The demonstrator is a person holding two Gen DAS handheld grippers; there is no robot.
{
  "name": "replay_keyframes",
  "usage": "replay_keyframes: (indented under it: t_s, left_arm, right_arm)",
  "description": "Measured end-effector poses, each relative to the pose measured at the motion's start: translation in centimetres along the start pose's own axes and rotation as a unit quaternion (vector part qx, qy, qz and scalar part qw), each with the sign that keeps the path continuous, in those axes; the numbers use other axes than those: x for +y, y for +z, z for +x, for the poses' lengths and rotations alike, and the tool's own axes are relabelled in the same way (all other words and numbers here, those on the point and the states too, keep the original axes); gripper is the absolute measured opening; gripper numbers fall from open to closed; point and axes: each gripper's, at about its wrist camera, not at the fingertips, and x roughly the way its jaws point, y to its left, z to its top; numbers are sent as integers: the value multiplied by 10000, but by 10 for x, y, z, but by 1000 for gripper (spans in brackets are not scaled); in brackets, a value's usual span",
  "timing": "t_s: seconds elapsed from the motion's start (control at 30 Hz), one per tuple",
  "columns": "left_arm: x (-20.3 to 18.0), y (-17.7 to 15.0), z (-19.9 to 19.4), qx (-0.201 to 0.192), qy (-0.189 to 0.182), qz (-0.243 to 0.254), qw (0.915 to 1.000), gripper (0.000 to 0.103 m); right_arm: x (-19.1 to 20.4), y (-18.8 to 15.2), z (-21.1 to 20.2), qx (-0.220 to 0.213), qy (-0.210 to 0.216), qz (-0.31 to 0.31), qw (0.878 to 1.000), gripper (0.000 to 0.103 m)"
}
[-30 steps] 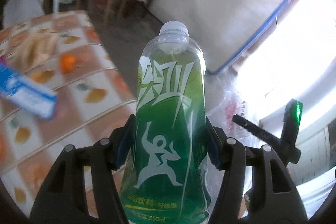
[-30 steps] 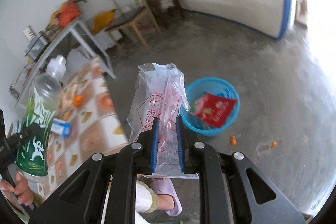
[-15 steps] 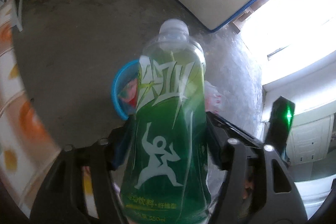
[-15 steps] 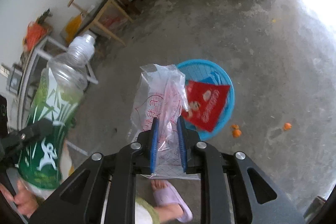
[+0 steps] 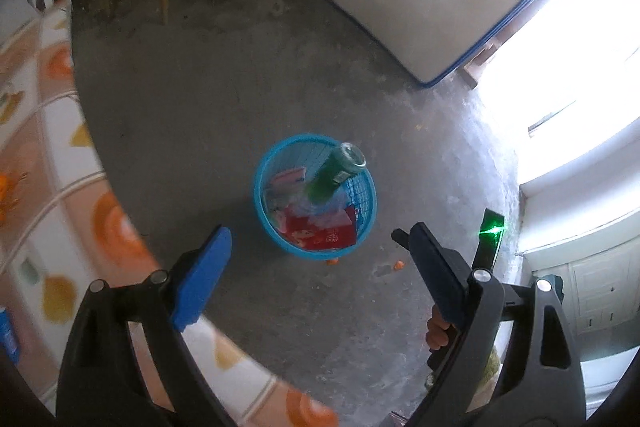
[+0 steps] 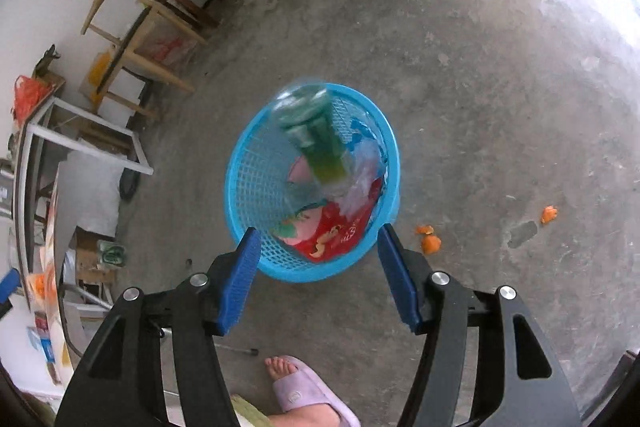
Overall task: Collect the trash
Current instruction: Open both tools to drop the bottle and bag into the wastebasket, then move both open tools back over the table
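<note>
Both my jaws are opening with nothing between them, left gripper (image 5: 312,251) and right gripper (image 6: 318,259) alike. The green plastic drink bottle (image 6: 316,143) is tipped neck-down into the round blue mesh plastic basket (image 6: 248,187) on the floor, over red wrappers (image 6: 340,231). Orange peel scraps (image 6: 428,239) look left to grab.
</note>
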Motion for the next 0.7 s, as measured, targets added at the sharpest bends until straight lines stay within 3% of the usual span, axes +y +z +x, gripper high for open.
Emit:
replay_keyframes:
  t_s: [0.37,0.57,0.7]
  left_arm:
    - [36,-71,-125,-1037,83,-57,9946,87]
    - [76,-133,-194,-1725,552,-190,9833,90]
    - [120,-178,-227,-1962,854,-722,9742,92]
  right_arm:
    - [29,-31,-98,-495,339,-482,9970,65]
    - [75,-50,-149,-798,457,-1148,9891,73]
    - [115,-67,-174,-940,427,-1754,9791,78]
